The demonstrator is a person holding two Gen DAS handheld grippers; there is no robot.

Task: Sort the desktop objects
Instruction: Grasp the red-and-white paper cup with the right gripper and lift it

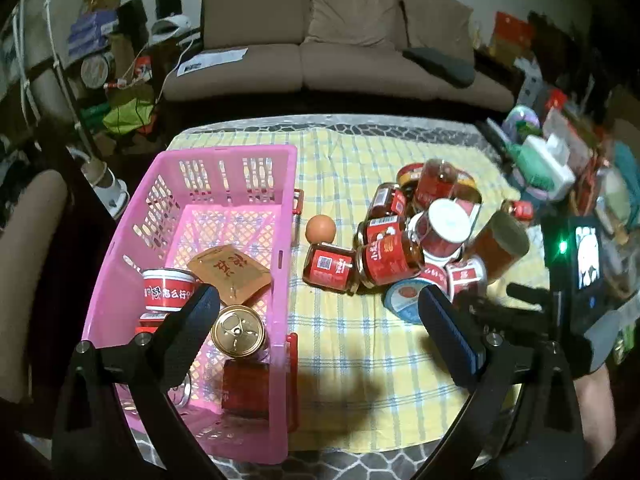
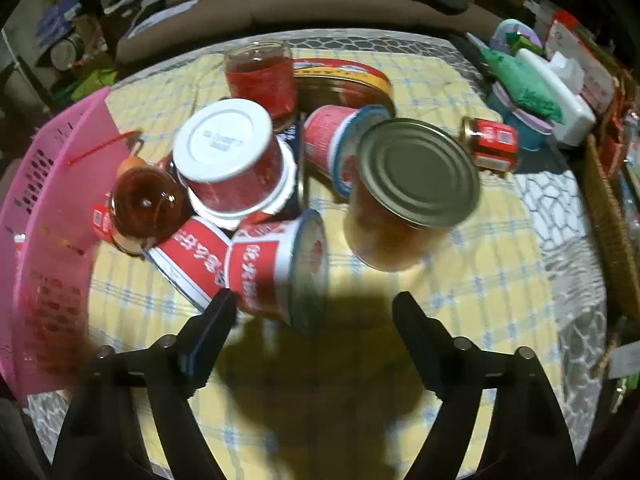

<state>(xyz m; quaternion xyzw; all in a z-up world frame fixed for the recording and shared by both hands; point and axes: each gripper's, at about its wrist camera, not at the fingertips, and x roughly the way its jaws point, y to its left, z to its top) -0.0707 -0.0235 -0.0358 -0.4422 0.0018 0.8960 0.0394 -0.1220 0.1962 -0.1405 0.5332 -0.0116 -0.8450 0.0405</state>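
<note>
Sorting looks partly done: the pink basket (image 1: 224, 168) under the spread, empty left gripper (image 1: 316, 312) holds several items, while the pile of jars (image 2: 256, 184) waits just ahead of the spread, empty right gripper (image 2: 312, 312).

What we are failing to make out

Left of the right gripper (image 2: 312, 316), we are losing the pink basket (image 2: 52, 216) to blur and the frame edge; ahead, jars in the pile (image 2: 240, 168) are hiding one another's labels.
</note>
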